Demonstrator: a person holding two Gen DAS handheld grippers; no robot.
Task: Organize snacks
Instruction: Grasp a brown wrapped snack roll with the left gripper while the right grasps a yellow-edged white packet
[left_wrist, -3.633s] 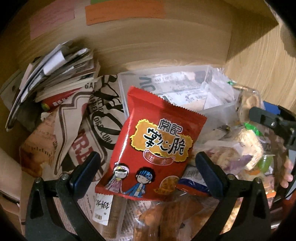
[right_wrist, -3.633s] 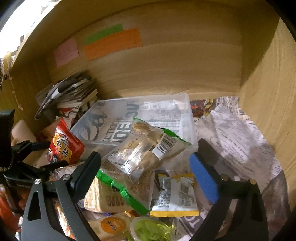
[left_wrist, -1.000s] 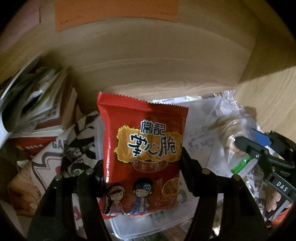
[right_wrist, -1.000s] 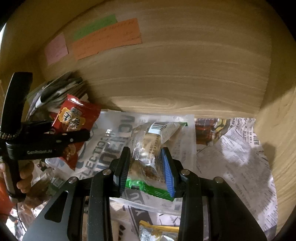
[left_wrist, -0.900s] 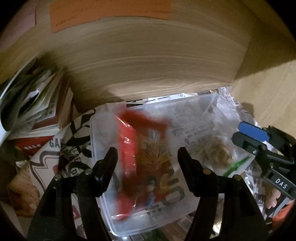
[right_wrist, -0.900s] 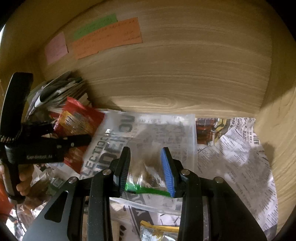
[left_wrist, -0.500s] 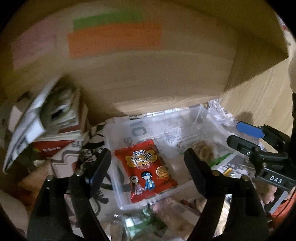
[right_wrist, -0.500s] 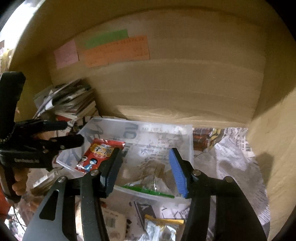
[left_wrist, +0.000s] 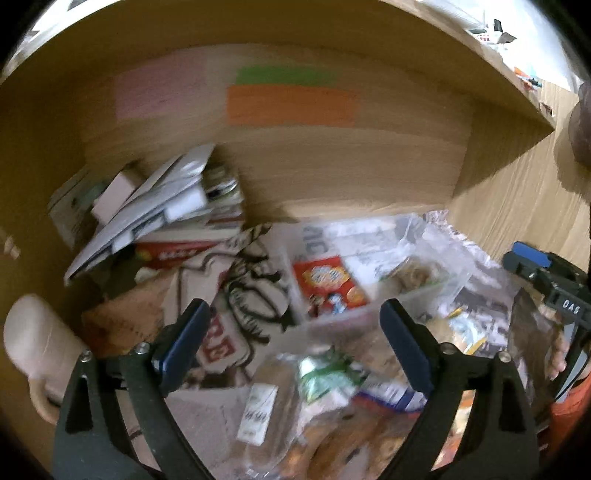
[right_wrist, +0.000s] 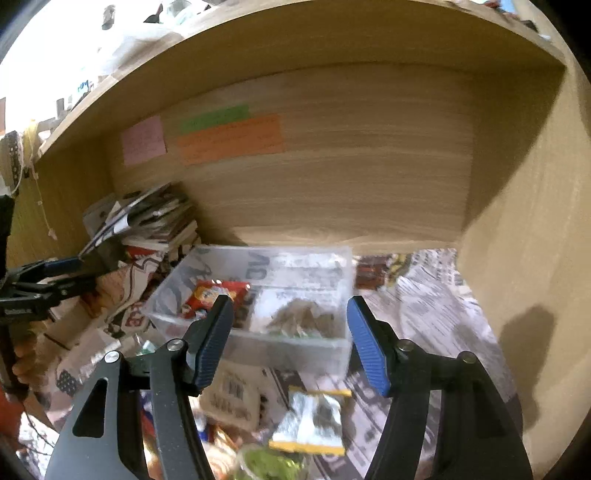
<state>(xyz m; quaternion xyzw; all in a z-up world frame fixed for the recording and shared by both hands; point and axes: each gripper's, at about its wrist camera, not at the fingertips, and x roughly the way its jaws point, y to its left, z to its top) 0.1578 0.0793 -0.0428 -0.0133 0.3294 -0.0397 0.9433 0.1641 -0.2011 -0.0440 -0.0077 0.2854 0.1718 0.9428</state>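
**Wooden cubby, newsprint floor, one clear bin**

A light wood-grain alcove (right_wrist: 369, 166) carries pink, green and orange paper notes (right_wrist: 231, 142) on its back wall, and crumpled newspaper (right_wrist: 436, 306) lines its floor. Just ahead of the right gripper (right_wrist: 290, 341), whose jaws are spread and empty, sits a clear plastic bin (right_wrist: 258, 334) holding a glossy red snack packet (right_wrist: 212, 293) and a crinkly green-edged packet (right_wrist: 303, 319). The left gripper (left_wrist: 295, 345) is likewise agape, over loose wrapped snacks (left_wrist: 325, 406). Stacked booklets (left_wrist: 162, 206) lean ahead to its left.
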